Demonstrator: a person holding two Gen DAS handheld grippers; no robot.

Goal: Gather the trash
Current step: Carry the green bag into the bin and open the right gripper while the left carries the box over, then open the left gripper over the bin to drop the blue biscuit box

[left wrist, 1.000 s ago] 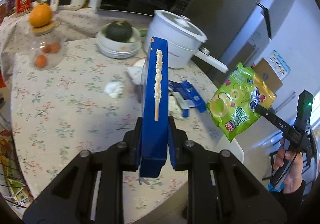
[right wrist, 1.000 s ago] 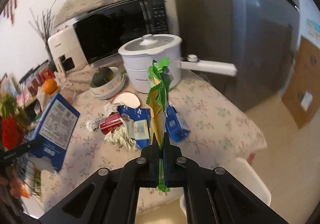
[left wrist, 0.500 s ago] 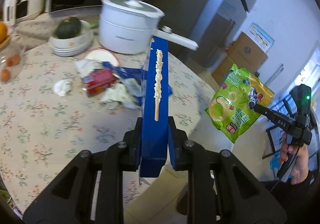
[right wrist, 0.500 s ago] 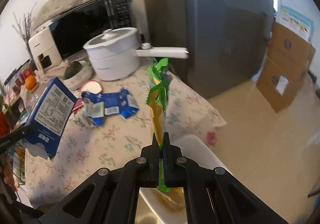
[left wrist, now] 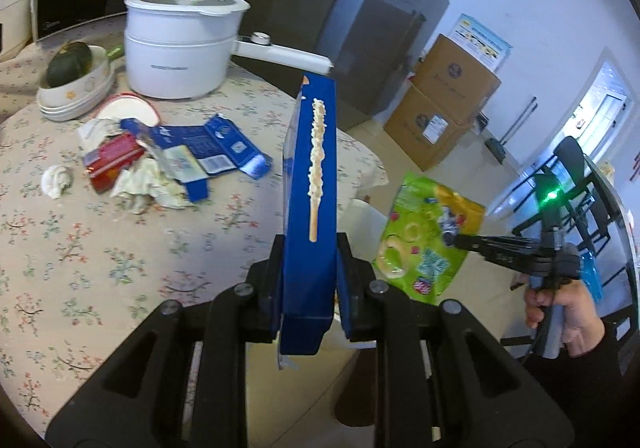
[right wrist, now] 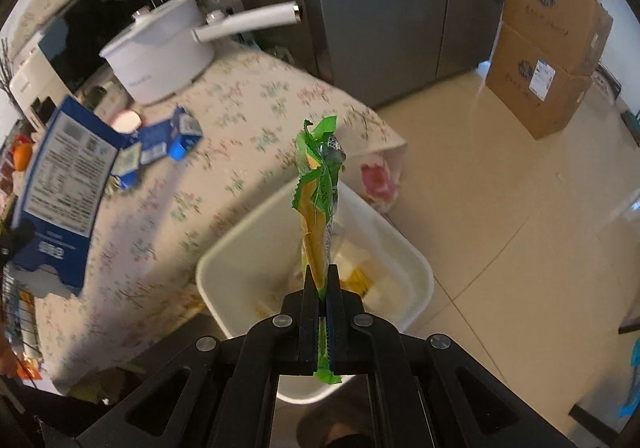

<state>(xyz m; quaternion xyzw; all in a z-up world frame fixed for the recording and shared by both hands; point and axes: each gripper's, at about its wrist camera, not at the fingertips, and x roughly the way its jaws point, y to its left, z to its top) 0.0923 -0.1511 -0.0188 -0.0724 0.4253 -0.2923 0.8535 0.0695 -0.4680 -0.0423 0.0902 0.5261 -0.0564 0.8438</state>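
My left gripper [left wrist: 310,280] is shut on a tall blue snack box [left wrist: 314,183], held edge-on near the table's rim. From the right wrist view the same blue box [right wrist: 64,187] shows at far left. My right gripper [right wrist: 320,312] is shut on a green snack bag [right wrist: 318,207], which hangs above a white bin [right wrist: 224,260] on the floor beside the table; some yellow and white wrappers lie inside the bin. The green bag [left wrist: 428,236] also shows at right in the left wrist view. More trash [left wrist: 160,159], blue cartons, a red packet and crumpled paper, lies on the floral tablecloth.
A white lidded pot [left wrist: 180,43] with a long handle, stacked bowls holding a green squash [left wrist: 68,63] and a microwave stand at the table's back. A grey fridge [right wrist: 380,7] and stacked cardboard boxes [right wrist: 548,47] stand beyond on the tiled floor. A dark chair [left wrist: 576,167] is at right.
Both grippers swung rightward off the table's middle toward its edge, each keeping its item. The green bag came down over the white bin, which has entered view.
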